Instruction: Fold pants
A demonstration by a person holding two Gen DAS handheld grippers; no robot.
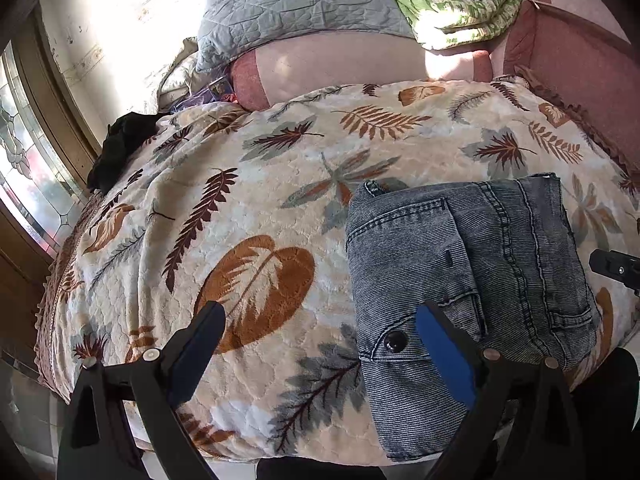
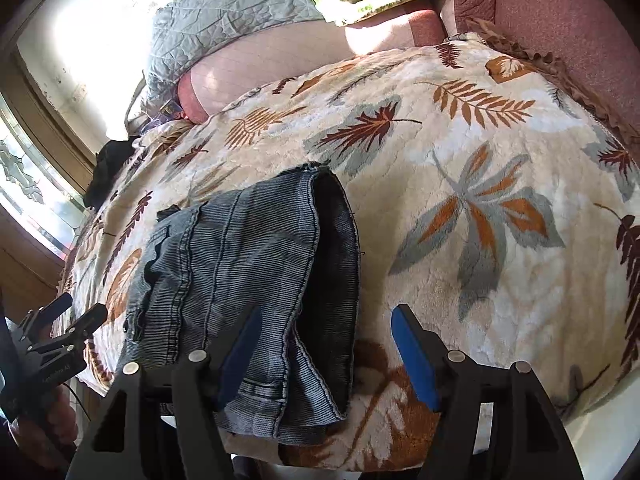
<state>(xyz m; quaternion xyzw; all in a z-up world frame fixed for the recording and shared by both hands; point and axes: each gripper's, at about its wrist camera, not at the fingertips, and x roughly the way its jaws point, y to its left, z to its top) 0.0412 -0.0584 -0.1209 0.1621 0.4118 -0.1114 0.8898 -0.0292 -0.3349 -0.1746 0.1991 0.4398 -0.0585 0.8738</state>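
nearest the cameras, the left claw [image 1: 322, 338] and the right claw [image 2: 326, 334] both hang released, blue pads spread and gripping nothing. just beyond them the folded grey denim pants [image 1: 460, 280] lie near the front edge of the bed, on the leaf-print blanket [image 1: 248, 184]. farther back sit a grey quilted pillow [image 1: 288, 8] and a green bundle [image 1: 452, 4].
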